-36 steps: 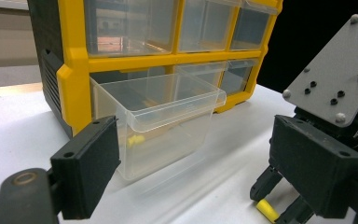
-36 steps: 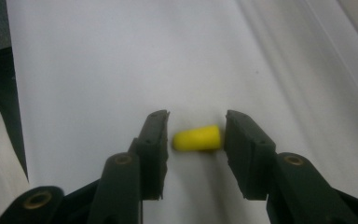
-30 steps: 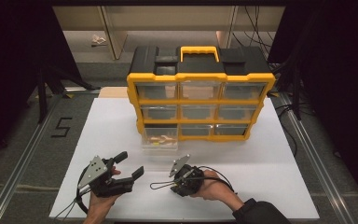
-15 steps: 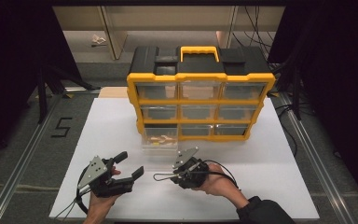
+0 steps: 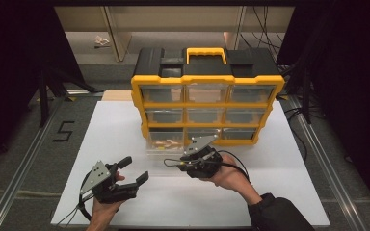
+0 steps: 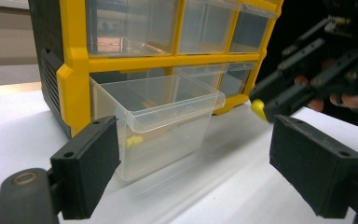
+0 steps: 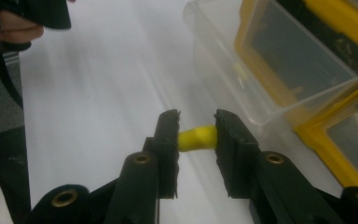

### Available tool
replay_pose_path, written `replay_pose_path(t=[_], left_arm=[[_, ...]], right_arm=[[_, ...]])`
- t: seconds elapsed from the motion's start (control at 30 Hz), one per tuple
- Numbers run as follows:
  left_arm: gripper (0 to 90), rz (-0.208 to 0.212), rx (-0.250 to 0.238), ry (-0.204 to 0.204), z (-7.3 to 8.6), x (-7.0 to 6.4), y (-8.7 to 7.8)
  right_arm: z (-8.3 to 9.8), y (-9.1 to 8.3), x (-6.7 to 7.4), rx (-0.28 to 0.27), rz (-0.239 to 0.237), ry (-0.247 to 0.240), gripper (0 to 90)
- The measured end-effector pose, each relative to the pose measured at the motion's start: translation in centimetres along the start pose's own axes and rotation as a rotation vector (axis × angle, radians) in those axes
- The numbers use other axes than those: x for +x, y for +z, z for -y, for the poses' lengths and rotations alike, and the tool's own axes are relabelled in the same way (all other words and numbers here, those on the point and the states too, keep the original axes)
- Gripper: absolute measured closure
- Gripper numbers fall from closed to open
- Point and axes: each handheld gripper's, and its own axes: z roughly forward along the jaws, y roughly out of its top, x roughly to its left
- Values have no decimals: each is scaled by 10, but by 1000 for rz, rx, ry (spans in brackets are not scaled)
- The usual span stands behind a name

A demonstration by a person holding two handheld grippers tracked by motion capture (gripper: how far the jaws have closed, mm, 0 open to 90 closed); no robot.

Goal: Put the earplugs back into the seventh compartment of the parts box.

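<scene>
A yellow and black organizer (image 5: 207, 96) with clear drawers stands at the back of the white board. Its bottom-left drawer (image 5: 166, 142) is pulled out toward me, with small yellowish pieces lying inside it (image 6: 168, 107). My right gripper (image 5: 169, 163) hovers just in front of that drawer, shut on a small yellow piece (image 7: 196, 138) that spans the gap between its pads. The same piece (image 6: 258, 108) shows at the right gripper's tips in the left gripper view. My left gripper (image 5: 134, 169) sits low at the near left, open, with nothing between its pads (image 6: 93, 158).
The white board (image 5: 125, 125) lies on a grey table with metal rails along both sides. A "5" mark (image 5: 63, 131) is on the grey surface at the left. Shelving stands behind the organizer.
My right gripper has risen off the board and moved up toward the pulled-out drawer, still holding the yellow piece. The left gripper has stayed where it was.
</scene>
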Motion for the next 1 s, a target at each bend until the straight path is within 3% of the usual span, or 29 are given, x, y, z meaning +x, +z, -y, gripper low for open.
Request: replay_pose_path(t=[0.53,1.0], left_arm=[[156,2,1,1,0,0,0],[156,2,-2,2,0,0,0]], right_arm=[[-26,-5,-19,-68,51,25,705],[-49,12,-35,-80,73,62,698]])
